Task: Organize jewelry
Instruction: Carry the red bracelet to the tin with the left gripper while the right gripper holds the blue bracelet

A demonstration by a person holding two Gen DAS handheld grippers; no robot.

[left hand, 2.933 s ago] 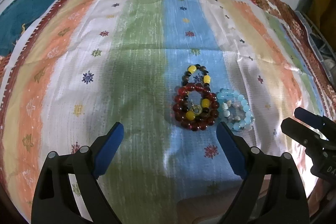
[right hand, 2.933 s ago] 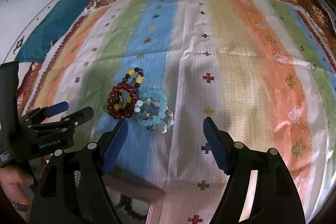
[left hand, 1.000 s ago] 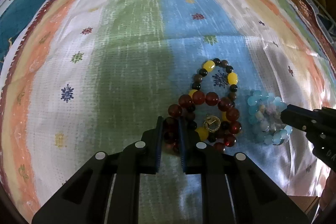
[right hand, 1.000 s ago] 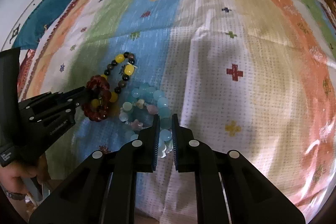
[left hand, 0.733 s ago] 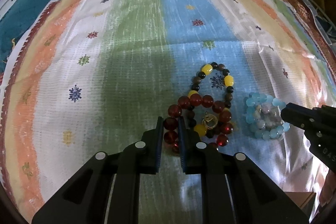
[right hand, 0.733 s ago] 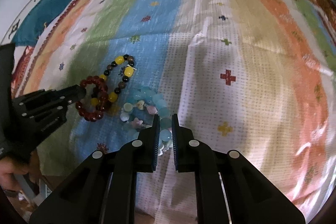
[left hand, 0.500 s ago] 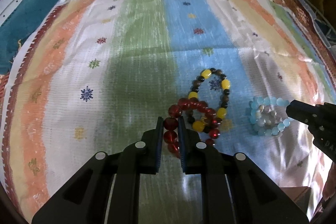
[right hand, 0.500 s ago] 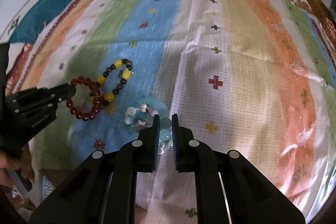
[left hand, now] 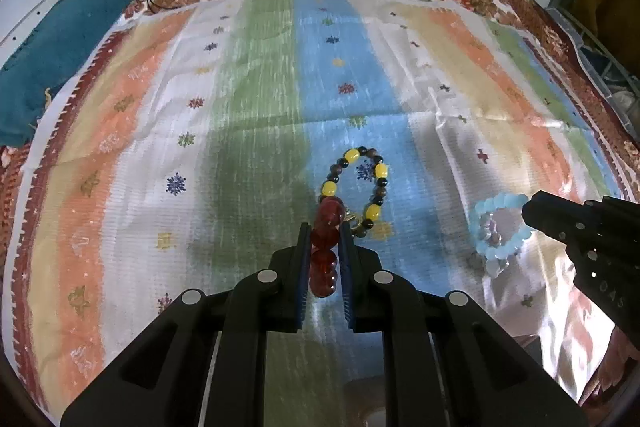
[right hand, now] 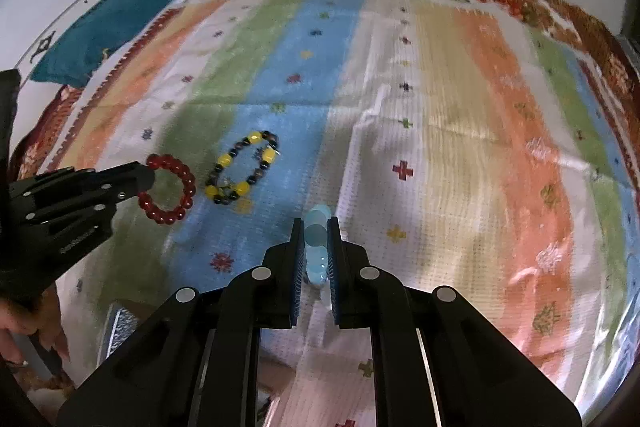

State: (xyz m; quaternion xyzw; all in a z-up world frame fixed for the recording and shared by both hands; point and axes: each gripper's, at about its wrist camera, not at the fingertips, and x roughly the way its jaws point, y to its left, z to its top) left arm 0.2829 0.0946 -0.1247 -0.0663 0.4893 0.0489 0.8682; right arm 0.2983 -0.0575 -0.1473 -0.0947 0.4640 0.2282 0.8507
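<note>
Clamping one bracelet each, both tools are now lifted above the cloth: the left gripper (left hand: 325, 259) is closed on the red bead bracelet (right hand: 170, 187), whose beads stand edge-on between its blue pads, and the right gripper (right hand: 316, 255) is closed on the light blue bracelet (left hand: 498, 229) in the same way. Half a second ago the red loop was still partly lying over the yellow and dark one, and the blue one was close beside them; now the red and blue loops hang free in the air, away from the third bracelet. This means the small heap is separated, which seems to be the first real step of the sorting. A little farther, the yellow and dark bead bracelet (left hand: 358, 187) lies alone on the blue stripe of the striped cloth (left hand: 256, 75), with a small gold charm at its near end. Each lifted bracelet probably still needs its own place. Beyond, at the far left edge of the cloth, a teal fabric (right hand: 112, 23) lies against the wall.
</note>
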